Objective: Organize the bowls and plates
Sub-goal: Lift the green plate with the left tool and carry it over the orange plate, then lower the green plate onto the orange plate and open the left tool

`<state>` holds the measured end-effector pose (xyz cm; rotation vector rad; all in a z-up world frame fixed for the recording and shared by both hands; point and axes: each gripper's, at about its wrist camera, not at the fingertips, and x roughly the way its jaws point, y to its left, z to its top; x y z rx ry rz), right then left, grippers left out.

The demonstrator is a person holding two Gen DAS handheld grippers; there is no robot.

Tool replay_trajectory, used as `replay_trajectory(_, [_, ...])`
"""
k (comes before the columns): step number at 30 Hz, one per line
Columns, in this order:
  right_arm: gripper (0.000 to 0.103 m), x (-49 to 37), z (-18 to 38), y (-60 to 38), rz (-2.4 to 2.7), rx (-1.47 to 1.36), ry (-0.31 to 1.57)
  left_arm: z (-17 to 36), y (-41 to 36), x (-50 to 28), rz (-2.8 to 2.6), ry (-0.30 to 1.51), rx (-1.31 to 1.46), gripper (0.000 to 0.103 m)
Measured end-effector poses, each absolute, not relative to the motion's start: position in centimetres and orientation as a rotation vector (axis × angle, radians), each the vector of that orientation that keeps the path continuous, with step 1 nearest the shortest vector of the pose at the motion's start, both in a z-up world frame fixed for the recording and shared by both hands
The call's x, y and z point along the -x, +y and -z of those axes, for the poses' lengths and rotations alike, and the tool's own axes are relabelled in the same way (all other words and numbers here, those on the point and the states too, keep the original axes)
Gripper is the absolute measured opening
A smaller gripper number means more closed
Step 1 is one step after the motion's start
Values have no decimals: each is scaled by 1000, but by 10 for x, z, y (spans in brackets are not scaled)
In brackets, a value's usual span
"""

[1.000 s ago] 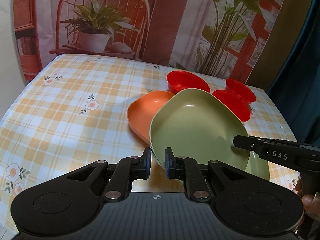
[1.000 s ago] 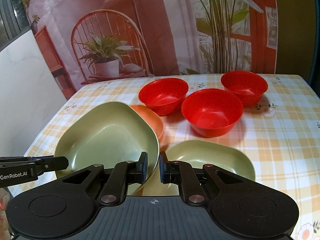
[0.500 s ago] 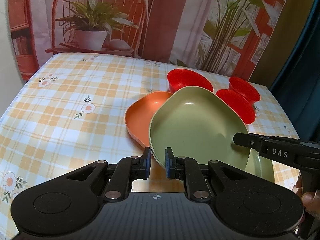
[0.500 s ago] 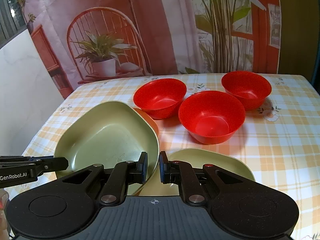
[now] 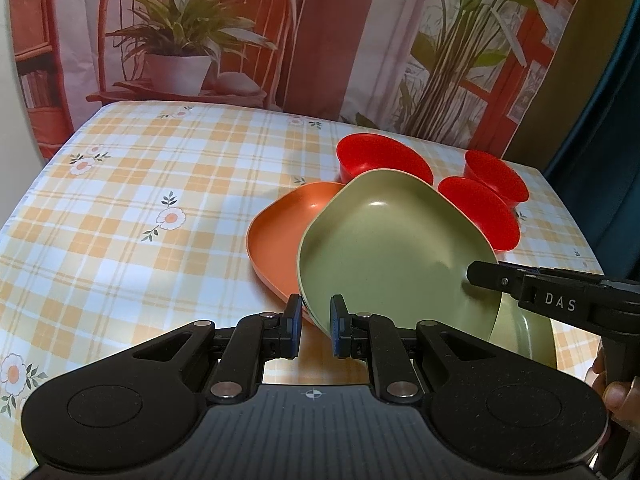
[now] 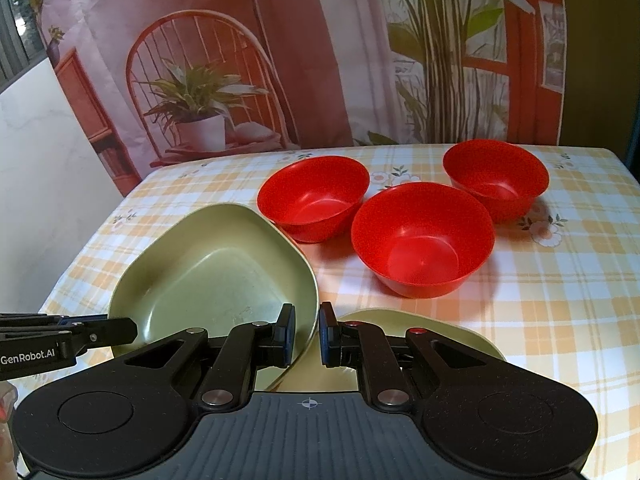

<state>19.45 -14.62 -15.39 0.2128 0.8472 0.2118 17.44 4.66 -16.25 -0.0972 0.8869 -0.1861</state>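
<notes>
Both grippers hold one green plate (image 5: 392, 248) by opposite rims, lifted and tilted above the table. My left gripper (image 5: 314, 330) is shut on its near-left rim. My right gripper (image 6: 306, 334) is shut on the same plate (image 6: 216, 276) at its right rim. An orange plate (image 5: 280, 232) lies on the table under its left edge; it is hidden in the right wrist view. A second green plate (image 6: 420, 332) lies on the table below the right gripper, also showing in the left wrist view (image 5: 528, 336). Three red bowls (image 6: 424, 240) (image 6: 314, 196) (image 6: 496, 178) stand behind.
The table (image 5: 120, 208) has a yellow checked cloth with flowers. A printed backdrop with a chair and plants (image 5: 180, 40) hangs behind the far edge. A white wall (image 6: 48, 184) stands at the table's left side.
The held green plate has drifted slightly left and up with both grippers; in the right wrist view it now fully covers the orange plate. Bowls have not moved.
</notes>
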Motion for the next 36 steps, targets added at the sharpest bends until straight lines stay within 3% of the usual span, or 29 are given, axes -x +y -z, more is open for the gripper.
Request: replay_trajectory(36, [12,-242,182,-115,-229,-146,881,179,60,-215,99,902,60,19])
